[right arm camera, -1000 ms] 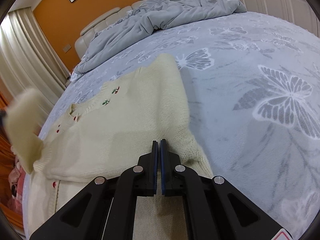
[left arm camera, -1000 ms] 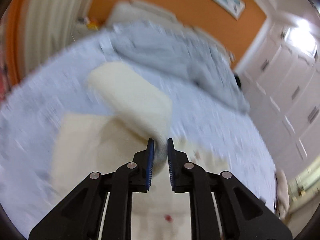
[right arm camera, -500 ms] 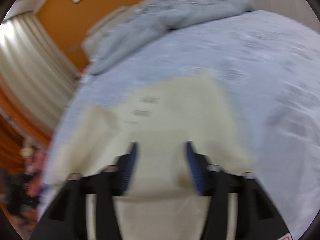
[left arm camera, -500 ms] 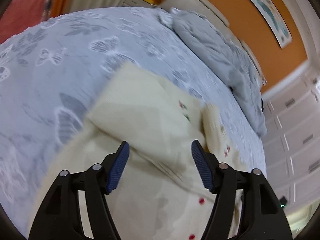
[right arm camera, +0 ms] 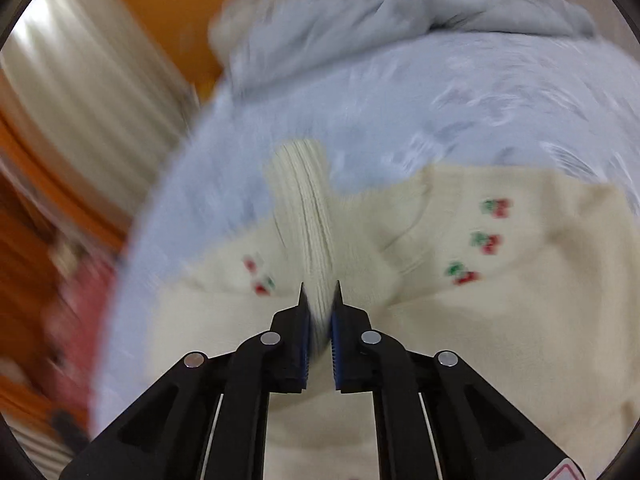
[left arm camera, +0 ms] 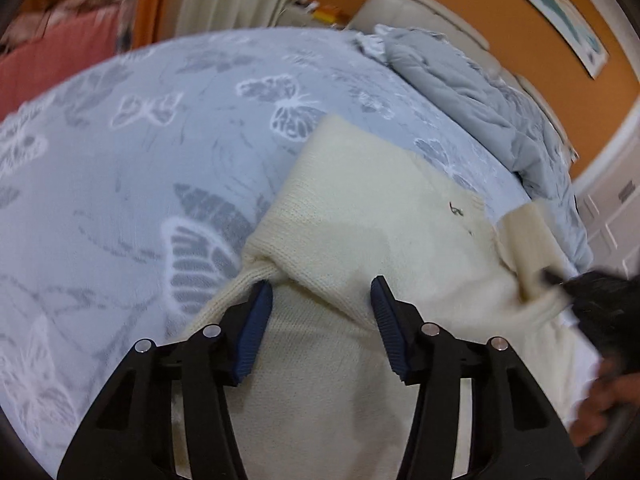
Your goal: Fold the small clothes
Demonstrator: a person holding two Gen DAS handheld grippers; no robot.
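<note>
A small cream knit cardigan [left arm camera: 360, 232] with cherry embroidery [right arm camera: 486, 240] lies on the bed. One sleeve is folded across its body. My left gripper [left arm camera: 320, 300] is open and empty just above that folded sleeve. My right gripper [right arm camera: 319, 300] is shut on the other sleeve's ribbed cuff [right arm camera: 308, 200] and holds it up over the cardigan. The right gripper also shows at the right edge of the left wrist view [left arm camera: 560, 280], with the cuff in it. The right wrist view is blurred.
The bed has a grey-blue butterfly-print cover [left arm camera: 140, 160]. A rumpled grey duvet [left arm camera: 480, 100] lies at the headboard end. Cream curtains [right arm camera: 80, 100] and an orange wall stand behind. Something pink [left arm camera: 48, 68] lies beyond the bed's left edge.
My left gripper let go of the first sleeve, which now lies folded on the cardigan, and opened wide. My right gripper opened, then shut on the other sleeve's cuff and lifted it.
</note>
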